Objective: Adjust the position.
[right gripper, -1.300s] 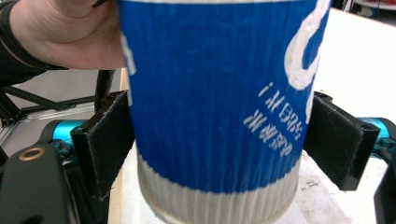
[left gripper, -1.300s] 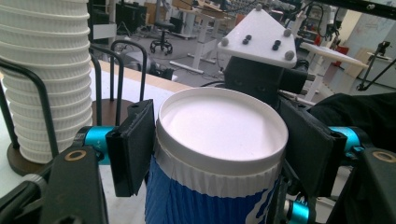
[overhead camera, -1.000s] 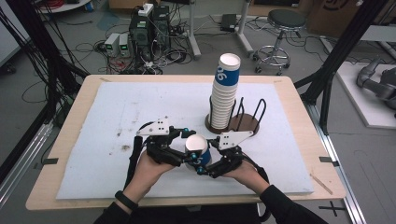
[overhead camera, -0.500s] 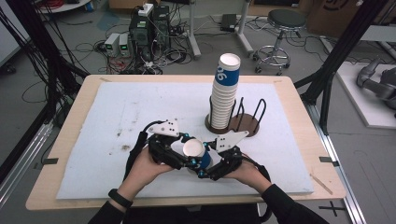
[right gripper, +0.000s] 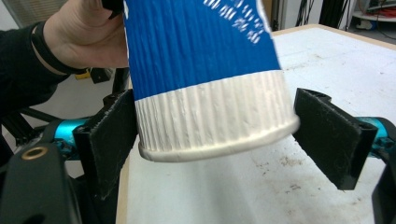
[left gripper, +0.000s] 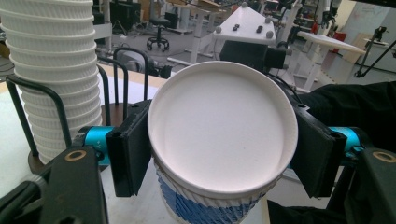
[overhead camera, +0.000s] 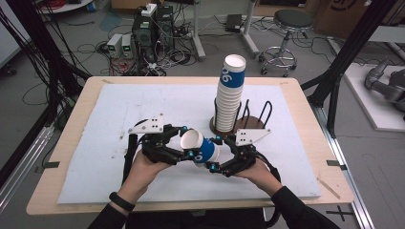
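A blue and white paper cup (overhead camera: 203, 149) lies tilted between the two grippers above the front of the mat. My left gripper (overhead camera: 185, 145) is shut on it. In the left gripper view both pads (left gripper: 130, 149) press on the cup (left gripper: 219, 135) just behind its flat white end. My right gripper (overhead camera: 216, 155) flanks the other end, and its jaws have just been opening. In the right gripper view the left pad (right gripper: 112, 140) touches the ribbed white band of the cup (right gripper: 210, 112), while the right pad stands clear of it. The person's left hand (right gripper: 79, 32) is behind.
A tall stack of the same cups (overhead camera: 230, 98) stands in a black wire holder on a round wooden base (overhead camera: 253, 123), just behind the grippers. A white mat (overhead camera: 143, 102) covers the wooden table (overhead camera: 334, 191). Cables, equipment and a stool stand on the floor beyond.
The cup has tipped from nearly upright to lying slanted, its white end now turned up and to the left. Both hands have stayed in about the same place.
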`<state>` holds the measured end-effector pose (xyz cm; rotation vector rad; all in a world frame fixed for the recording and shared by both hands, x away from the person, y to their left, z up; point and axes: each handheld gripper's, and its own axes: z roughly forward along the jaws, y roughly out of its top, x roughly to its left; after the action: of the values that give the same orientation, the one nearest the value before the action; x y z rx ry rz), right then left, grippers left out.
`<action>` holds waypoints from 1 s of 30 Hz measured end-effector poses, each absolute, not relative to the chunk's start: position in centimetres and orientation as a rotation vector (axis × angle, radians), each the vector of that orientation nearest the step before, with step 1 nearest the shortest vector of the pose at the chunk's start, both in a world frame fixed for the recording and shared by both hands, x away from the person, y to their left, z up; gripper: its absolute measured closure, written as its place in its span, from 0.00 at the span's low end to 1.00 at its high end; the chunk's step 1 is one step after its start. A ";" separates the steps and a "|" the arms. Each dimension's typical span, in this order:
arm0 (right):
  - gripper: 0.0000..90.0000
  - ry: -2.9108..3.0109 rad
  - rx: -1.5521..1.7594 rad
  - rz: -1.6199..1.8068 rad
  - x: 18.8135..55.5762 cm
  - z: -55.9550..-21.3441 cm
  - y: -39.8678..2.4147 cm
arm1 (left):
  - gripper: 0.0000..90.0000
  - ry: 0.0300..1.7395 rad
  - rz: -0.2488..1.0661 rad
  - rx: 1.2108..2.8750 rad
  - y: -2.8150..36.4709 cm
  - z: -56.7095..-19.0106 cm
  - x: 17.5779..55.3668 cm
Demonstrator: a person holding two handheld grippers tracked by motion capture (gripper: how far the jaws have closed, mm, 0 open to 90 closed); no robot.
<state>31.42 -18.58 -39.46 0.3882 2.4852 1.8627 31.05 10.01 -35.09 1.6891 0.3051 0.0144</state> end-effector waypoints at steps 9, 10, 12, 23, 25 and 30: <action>0.22 2.546 0.299 1.783 31.2 -39.7 -18.2 | 0.32 0.304 -0.028 1.771 9.4 -35.1 31.0; 0.22 2.555 0.290 1.773 31.2 -39.7 -18.2 | 0.32 0.311 -0.039 1.791 9.4 -35.0 31.0; 0.23 2.567 0.275 1.749 31.2 -39.7 -18.1 | 0.30 0.318 -0.052 1.849 9.3 -34.7 31.1; 0.19 2.593 0.261 1.702 31.3 -38.9 -18.6 | 0.33 0.272 -0.025 1.918 9.7 -34.7 31.1; 0.19 2.573 0.287 1.749 31.5 -38.7 -19.0 | 0.33 0.270 -0.023 1.852 10.3 -34.8 31.3; 0.19 2.513 0.349 1.858 31.8 -38.6 -19.7 | 0.33 0.279 -0.044 1.721 10.9 -35.3 31.6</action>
<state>31.77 -19.70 -38.57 0.3490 2.5128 1.8578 31.59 10.92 -35.34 1.7213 0.2786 -0.0439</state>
